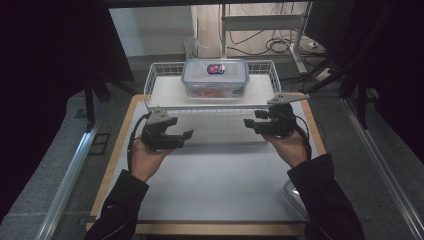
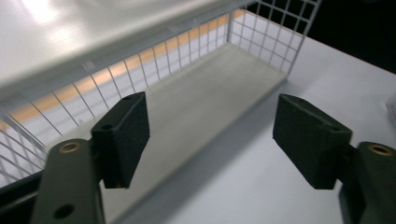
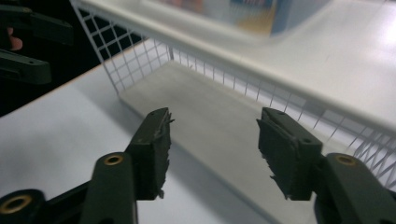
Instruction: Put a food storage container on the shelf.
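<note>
A person seated at a white table [image 1: 210, 190] holds the left gripper [image 1: 181, 138] and the right gripper [image 1: 251, 125] just in front of a white wire rack [image 1: 160, 75], one near each front corner. Both grippers point inward toward each other, with the open tabletop between them. On the rack's upper shelf sits a clear plastic food box [image 1: 215, 77] with a blue-rimmed lid, well apart from both grippers. In the left gripper view, the black jaws stand apart with nothing between them, aimed at the rack's lower shelf [image 2: 205, 98] behind the wire grid. In the right gripper view, the jaws likewise stand apart and empty, their pads ragged at the edges, with the left gripper showing at the upper left corner.
</note>
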Demonstrator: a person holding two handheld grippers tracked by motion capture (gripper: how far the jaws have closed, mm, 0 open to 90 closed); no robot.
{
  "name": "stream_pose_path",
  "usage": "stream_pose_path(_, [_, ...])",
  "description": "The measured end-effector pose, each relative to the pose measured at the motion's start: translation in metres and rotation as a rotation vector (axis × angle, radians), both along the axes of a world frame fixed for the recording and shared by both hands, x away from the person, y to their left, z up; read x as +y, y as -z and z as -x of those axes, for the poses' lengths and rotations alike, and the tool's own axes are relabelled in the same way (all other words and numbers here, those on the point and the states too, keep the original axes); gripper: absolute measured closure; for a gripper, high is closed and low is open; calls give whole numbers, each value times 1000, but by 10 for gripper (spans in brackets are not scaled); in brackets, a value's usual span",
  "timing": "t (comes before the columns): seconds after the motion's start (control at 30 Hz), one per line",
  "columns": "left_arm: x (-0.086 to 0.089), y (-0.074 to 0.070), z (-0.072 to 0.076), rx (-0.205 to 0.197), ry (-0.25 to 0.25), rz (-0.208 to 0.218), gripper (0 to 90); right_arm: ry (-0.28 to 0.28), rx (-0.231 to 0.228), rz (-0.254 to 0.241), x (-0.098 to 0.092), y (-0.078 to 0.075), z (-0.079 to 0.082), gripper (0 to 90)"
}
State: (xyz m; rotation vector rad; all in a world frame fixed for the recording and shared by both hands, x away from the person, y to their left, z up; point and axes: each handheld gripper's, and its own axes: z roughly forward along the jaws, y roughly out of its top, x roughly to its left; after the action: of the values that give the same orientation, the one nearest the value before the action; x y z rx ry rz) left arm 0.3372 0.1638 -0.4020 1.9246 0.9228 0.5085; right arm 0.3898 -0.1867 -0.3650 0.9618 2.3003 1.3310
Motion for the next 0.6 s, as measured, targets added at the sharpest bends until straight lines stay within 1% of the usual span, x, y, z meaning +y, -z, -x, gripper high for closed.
stream_pose_path(0.07, [-1,7,7,12,20,2,234,-8,11,6,-2,8,4,391])
stream_pose_path(0.13, [-1,15,16,18,34,-5,209,-23,43,5,-4,16,7,354])
stream_pose_path(0.17, [-1,18,19,21,37,-2,201,-27,51,4,-6,20,10,337])
stream_pose_path(0.23, [-1,26,27,31,51,0,180,-28,48,10,-9,26,13,298])
stream_pose_path(0.33, [1,39,40,37,44,-7,123,-28,43,14,-13,36,21,262])
stream_pose_path(0.4, [3,47,48,36,31,-15,106,-30,47,12,-16,43,26,236])
stream_pose_path(0.43, [4,50,52,39,33,-16,96,-33,48,12,-17,47,28,221])
stream_pose_path(0.47, [5,55,56,42,31,-17,85,-34,52,17,-17,51,30,207])
stream_pose_path(0.5, [5,57,59,42,29,-19,83,-30,55,33,-17,55,33,187])
stream_pose_path(0.6, [5,66,69,39,29,-63,59,-25,43,60,-16,62,38,161])
